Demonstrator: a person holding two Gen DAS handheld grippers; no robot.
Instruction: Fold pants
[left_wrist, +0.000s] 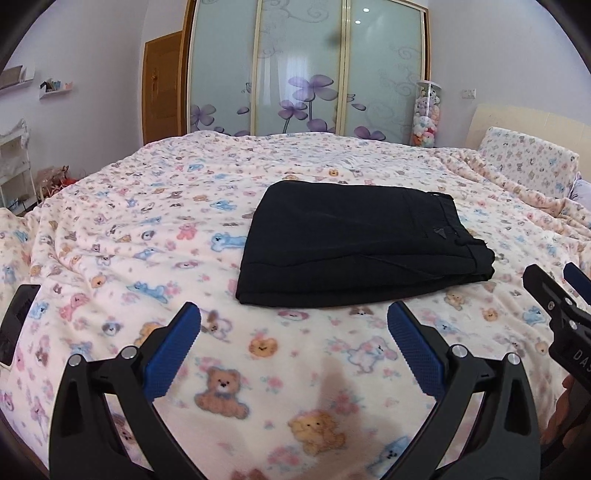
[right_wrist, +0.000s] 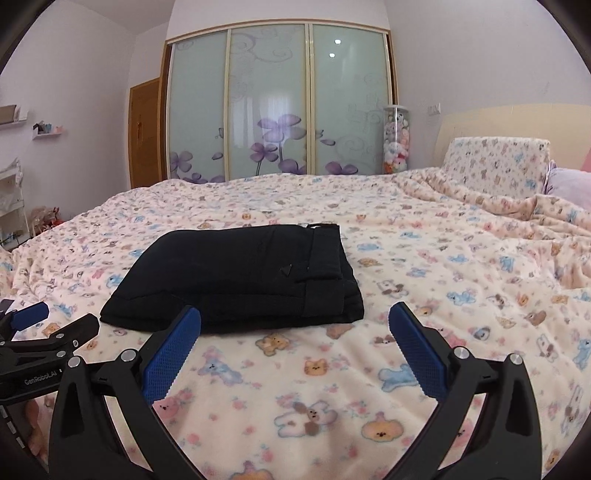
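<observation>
The left gripper (left_wrist: 293, 332) hung above the bed with its jaws spread wide and nothing between them; its fingers (left_wrist: 173, 350) were black, angular arms faced with blue pads of a fine knurled texture, pinned by bright round rivets. Ahead of it and slightly to its right lay the pants (left_wrist: 364, 245), clear of both pads; they formed a flat, black, roughly rectangular bundle of several layers, the matte cloth smooth on top, the waistband end turned away to the right and a small triangular tag showing near it. Under everything spread the blanket (left_wrist: 147, 236), a soft fleecy cover in pale pink printed with bears and puppies in blue, brown and pink; it was rumpled to the far right near a pillow (left_wrist: 528, 158) in the same print. Beyond the bed stood a wardrobe (left_wrist: 303, 70) with frosted sliding panels bearing purple flowers, and beside it a clear tube (left_wrist: 424, 114) stuffed with plush toys.

The right gripper (right_wrist: 294, 332) was likewise spread apart and held nothing; its fingers (right_wrist: 417, 350) matched the other pair in shape and blue ribbing. From it the pants (right_wrist: 240, 277) lay just ahead and toward its left, the near folded edge close beyond the left pad's tip, whether touching I could not tell; the left gripper (right_wrist: 48, 325) appeared at its far left, near the bundle's left corner.
</observation>
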